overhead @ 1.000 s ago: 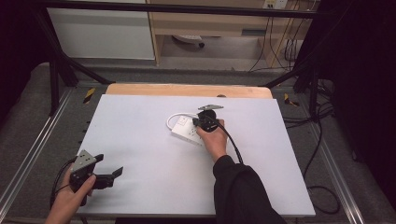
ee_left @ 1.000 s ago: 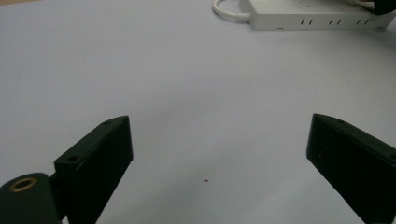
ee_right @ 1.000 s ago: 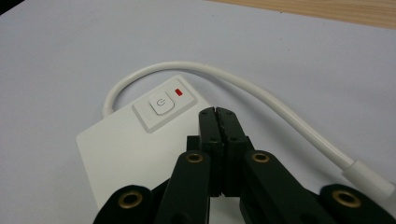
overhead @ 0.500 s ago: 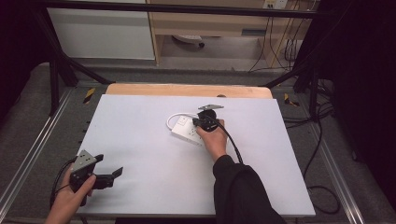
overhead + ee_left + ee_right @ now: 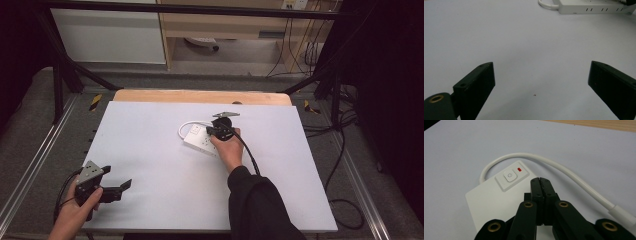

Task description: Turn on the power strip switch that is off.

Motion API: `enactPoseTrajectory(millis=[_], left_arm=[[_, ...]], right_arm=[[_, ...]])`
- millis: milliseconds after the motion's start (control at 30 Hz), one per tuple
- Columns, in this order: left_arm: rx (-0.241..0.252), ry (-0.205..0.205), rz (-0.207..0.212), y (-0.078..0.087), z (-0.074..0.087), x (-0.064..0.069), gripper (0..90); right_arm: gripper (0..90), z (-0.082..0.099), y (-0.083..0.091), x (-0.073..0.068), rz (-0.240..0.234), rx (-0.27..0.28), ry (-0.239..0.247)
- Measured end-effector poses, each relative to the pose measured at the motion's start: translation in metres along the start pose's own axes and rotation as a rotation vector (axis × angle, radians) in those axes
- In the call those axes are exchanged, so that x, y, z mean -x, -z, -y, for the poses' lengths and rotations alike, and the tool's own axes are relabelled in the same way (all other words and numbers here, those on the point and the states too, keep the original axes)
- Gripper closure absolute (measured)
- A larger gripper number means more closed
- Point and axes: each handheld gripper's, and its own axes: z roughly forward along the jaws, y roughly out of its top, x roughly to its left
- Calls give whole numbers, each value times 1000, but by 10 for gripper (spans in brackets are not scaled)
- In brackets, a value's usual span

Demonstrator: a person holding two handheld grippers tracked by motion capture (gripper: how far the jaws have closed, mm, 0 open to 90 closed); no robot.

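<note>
A white power strip (image 5: 198, 140) lies near the middle of the white table (image 5: 150, 165), its white cable (image 5: 564, 171) curling round its far end. On its top sit a power button (image 5: 510, 176) and a red light (image 5: 519, 169). My right gripper (image 5: 540, 180) is shut, jaws pressed together with nothing between them, hovering just above the strip's top close to the button. That gripper (image 5: 216, 131) stands over the strip in the high view. My left gripper (image 5: 125, 186) rests open at the table's near left corner, its jaws (image 5: 541, 82) wide apart over bare table, with the power strip (image 5: 596, 7) far ahead.
A wooden board (image 5: 200, 96) edges the table's far side. Metal rails (image 5: 35, 165) run along the left and right of the table. Black cables (image 5: 345, 150) hang off the right side. Cabinets (image 5: 110, 35) stand behind.
</note>
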Motion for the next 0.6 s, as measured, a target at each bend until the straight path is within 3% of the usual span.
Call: enactPoseTrajectory(millis=[367, 600], left_arm=[[0, 0, 0, 0, 0, 0, 72], [0, 1, 0, 0, 0, 0, 72]], right_arm=[[900, 0, -2, -1, 6, -11, 1], [900, 0, -2, 1, -10, -8, -27]])
